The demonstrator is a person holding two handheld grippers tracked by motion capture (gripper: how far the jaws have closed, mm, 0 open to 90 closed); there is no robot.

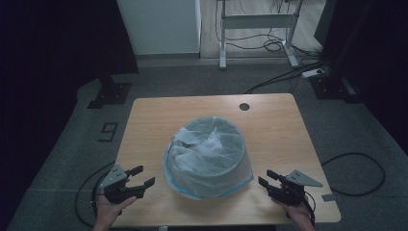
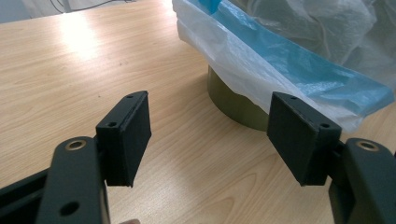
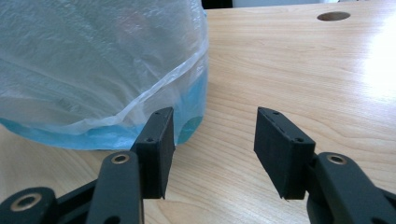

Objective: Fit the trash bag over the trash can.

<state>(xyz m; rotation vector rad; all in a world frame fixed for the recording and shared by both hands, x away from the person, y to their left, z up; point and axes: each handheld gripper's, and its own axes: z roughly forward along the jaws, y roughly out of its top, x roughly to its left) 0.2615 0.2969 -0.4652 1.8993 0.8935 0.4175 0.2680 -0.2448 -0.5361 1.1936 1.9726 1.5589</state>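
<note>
Bin with loose plastic liner sat between both tools: left tool and right tool gaped open, gripping nothing, just beside it on counter.

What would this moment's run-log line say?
bin with plastic bag: mid-table | left hand-held gripper: open, empty, beside bin | right hand-held gripper: open, empty, beside bin

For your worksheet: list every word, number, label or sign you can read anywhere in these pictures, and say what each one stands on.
"9": a dark numeral marked on the grey floor left of the table, seen in the high view.
No other text: the bin liner, the bin and the table carry nothing readable.
</note>
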